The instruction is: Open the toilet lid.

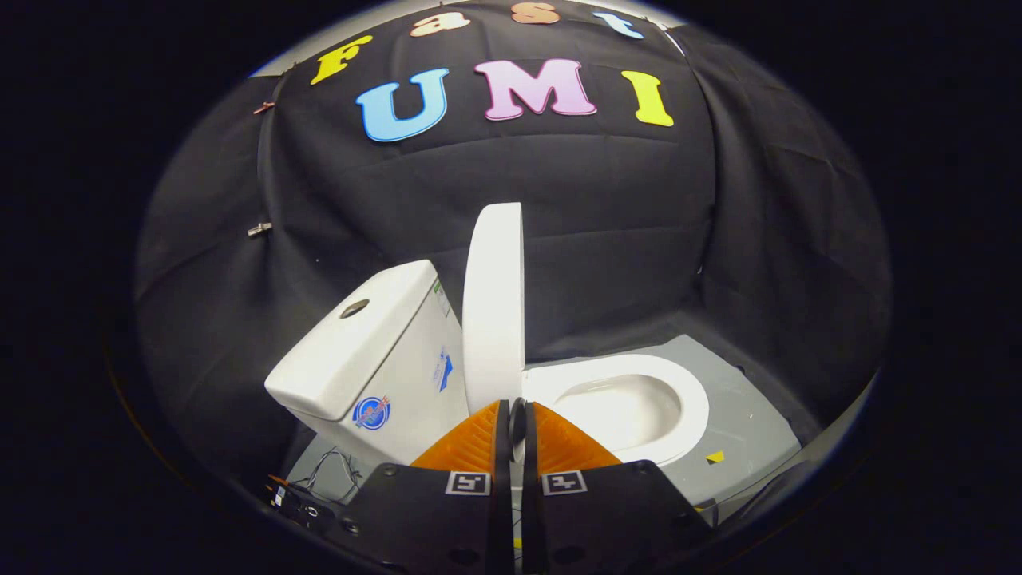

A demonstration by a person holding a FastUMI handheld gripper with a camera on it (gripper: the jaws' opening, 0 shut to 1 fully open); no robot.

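Note:
The white toilet lid (pixel 493 303) stands upright, seen nearly edge-on, close to the tank (pixel 375 351) behind it. The seat ring (pixel 687 399) and the open bowl (pixel 619 407) lie exposed to the right of the lid. My gripper (pixel 517 417) is low in front of the toilet, its orange fingers (pixel 471 443) drawn together with only a thin dark slit between them. The fingertips sit right at the lid's lower edge, where it meets the seat. I see nothing white pinched between them.
The toilet rests on a grey floor plate (pixel 750 431) with a small yellow mark (pixel 715 457). Loose wires (pixel 331 471) lie on the floor left of the fingers, below the tank. Black cloth walls close in behind and on both sides.

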